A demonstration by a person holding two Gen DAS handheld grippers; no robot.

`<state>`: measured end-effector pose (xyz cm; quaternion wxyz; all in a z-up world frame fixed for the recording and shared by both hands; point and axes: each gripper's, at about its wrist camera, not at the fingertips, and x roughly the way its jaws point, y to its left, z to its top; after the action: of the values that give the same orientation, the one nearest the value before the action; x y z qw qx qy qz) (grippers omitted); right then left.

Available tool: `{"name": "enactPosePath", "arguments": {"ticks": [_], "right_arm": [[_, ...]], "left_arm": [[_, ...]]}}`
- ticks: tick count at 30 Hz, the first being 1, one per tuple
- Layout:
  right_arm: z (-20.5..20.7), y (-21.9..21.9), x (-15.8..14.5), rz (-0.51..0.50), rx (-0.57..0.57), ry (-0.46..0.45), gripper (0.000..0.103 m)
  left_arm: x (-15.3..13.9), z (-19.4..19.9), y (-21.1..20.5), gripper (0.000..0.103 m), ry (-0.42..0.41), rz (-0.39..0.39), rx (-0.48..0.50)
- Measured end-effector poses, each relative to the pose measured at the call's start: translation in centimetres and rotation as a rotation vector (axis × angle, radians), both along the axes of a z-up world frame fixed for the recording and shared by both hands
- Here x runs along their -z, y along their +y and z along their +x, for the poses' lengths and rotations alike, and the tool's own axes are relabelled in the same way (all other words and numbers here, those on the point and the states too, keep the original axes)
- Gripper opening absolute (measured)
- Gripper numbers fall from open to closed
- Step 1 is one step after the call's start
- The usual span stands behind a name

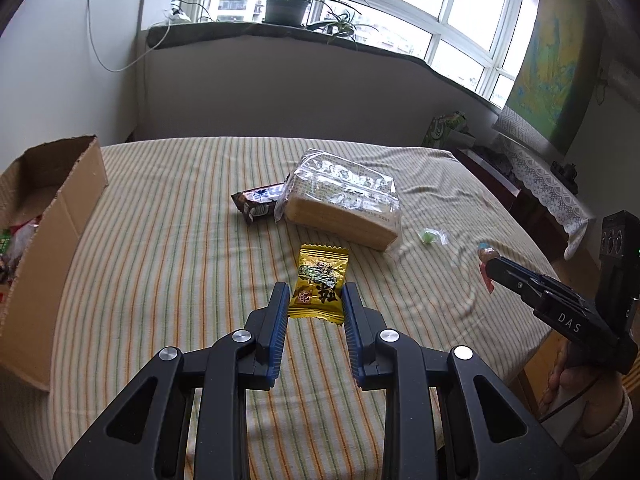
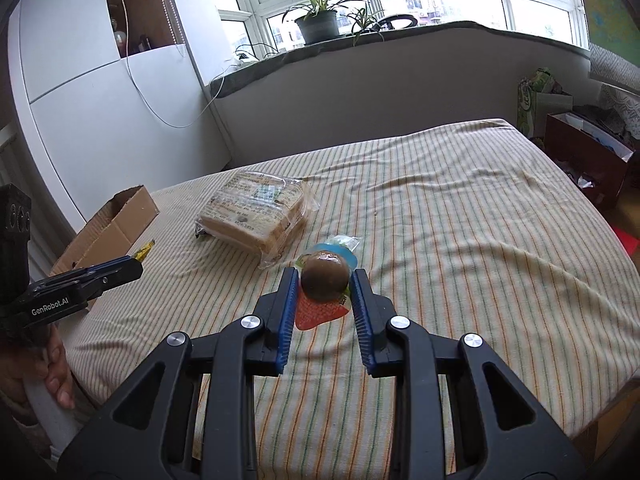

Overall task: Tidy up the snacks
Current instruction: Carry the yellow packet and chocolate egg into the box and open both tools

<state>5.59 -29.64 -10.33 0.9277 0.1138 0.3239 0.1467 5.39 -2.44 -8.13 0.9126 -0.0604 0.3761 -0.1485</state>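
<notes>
My left gripper (image 1: 316,294) is shut on a yellow snack packet (image 1: 319,285), its fingers at the packet's near end above the striped cloth. My right gripper (image 2: 325,284) is shut on a sealed packet with a round brown snack (image 2: 323,280) and a red and blue wrapper. It also shows in the left wrist view (image 1: 490,268) at the right. A clear bag of biscuits (image 1: 344,200) and a dark wrapped bar (image 1: 258,200) lie mid table. A small green candy (image 1: 430,236) lies to the right of the bag. The cardboard box (image 1: 56,216) stands open at the left.
The table wears a striped cloth (image 1: 168,248) with wrinkles on its right half. The box (image 2: 116,224) holds some snacks. A window sill with potted plants (image 1: 286,4) runs behind. A cluttered side cabinet (image 1: 536,176) stands beyond the table's right edge.
</notes>
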Motion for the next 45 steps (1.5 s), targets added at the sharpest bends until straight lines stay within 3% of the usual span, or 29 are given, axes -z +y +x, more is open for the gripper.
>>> {"name": "enactPosePath", "arguments": {"ticks": [8, 16, 23, 35, 39, 45], "right_arm": [[-0.3, 0.1, -3.2, -0.028, 0.006, -0.062, 0.028], [-0.3, 3.7, -4.6, -0.072, -0.056, -0.073, 0.028], [0.1, 12.0, -6.1, -0.112, -0.196, -0.104, 0.028], [-0.1, 30.9, -8.2, -0.133, -0.547, -0.177, 0.028], [0.0, 34.6, -7.9, -0.133, -0.609, -0.173, 0.028], [1.2, 37.2, -7.5, -0.149, -0.638, -0.165, 0.028]], "left_arm": [[-3.9, -0.2, -0.1, 0.025, -0.102, -0.014, 0.010], [-4.3, -1.2, 1.9, 0.025, -0.129, -0.046, -0.021], [-4.3, -2.8, 8.1, 0.025, -0.158, -0.083, -0.136], [-3.4, -6.0, 21.9, 0.025, -0.169, -0.072, -0.423], [-3.0, -6.3, 24.5, 0.025, -0.162, -0.066, -0.480], [-2.2, -5.6, 25.4, 0.025, -0.155, -0.074, -0.479]]}}
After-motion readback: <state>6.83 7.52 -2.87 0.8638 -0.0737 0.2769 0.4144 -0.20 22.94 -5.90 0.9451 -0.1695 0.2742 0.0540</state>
